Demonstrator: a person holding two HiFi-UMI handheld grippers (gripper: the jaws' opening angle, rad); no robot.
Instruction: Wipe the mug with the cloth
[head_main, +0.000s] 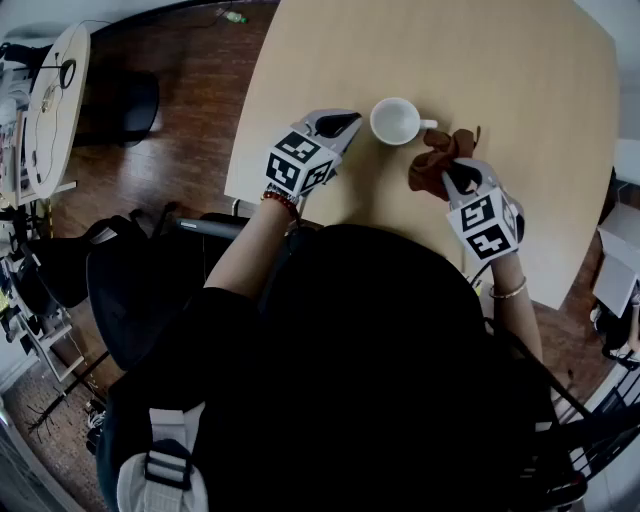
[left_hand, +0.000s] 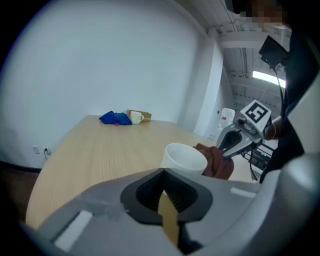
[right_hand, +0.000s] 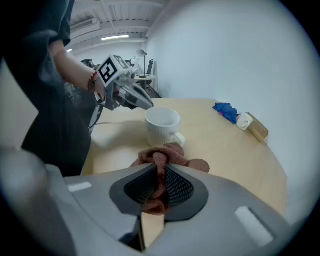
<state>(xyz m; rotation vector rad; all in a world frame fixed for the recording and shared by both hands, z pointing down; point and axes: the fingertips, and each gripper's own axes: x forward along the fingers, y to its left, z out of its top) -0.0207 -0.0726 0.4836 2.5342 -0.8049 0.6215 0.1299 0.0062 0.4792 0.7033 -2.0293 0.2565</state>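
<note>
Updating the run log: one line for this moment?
left gripper: shut, empty, near mug | right gripper: shut on cloth | mug: upright

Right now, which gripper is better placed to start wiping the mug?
Right. The right gripper is shut on the cloth, which is bunched close to the handle of the mug. The left gripper is shut and empty, so it could probably only steady the mug.

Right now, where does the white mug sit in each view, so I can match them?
Head view: mug in the upper part, slightly right of centre.
Left gripper view: mug just right of centre, beyond the jaws.
Right gripper view: mug at centre.
Shared landmark: the brown cloth, always on the mug's handle side.
</note>
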